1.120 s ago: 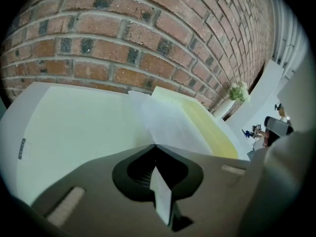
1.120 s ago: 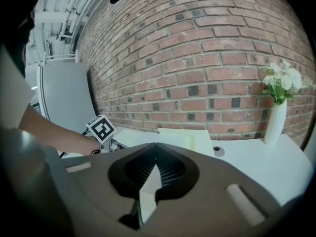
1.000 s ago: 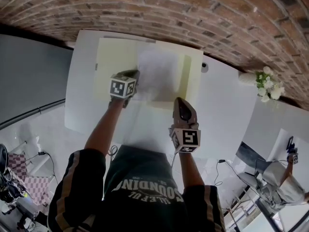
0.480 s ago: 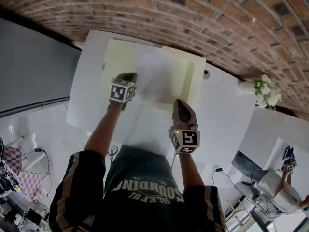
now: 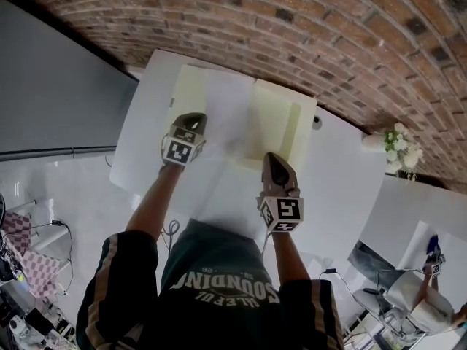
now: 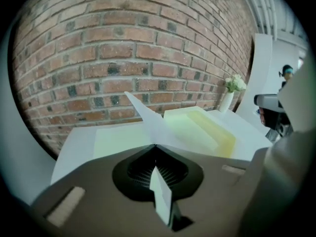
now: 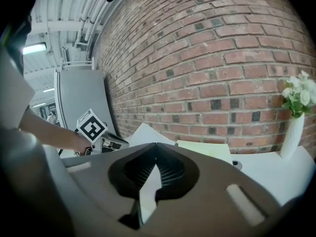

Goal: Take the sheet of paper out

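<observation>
Hanging between the two tongs, the sheet of paper [image 5: 222, 133] is white and bowed, its far part raised above an open pale yellow folder [image 5: 281, 126] and its near part reaching toward the person. The left tongs [image 5: 193, 118] are clenched on the sheet's left edge; the left gripper view shows the jaws pressed together with a strip of paper running back between them. The right tongs [image 5: 271, 156] are likewise clamped on the sheet's right side, with paper pinched in the closed jaws in the right gripper view. The folder lies flat on a white tabletop [image 5: 146, 115]. A vase of white flowers [image 5: 400, 141] stands at the tabletop's right end. A brick wall [image 5: 292, 20] runs behind.
</observation>
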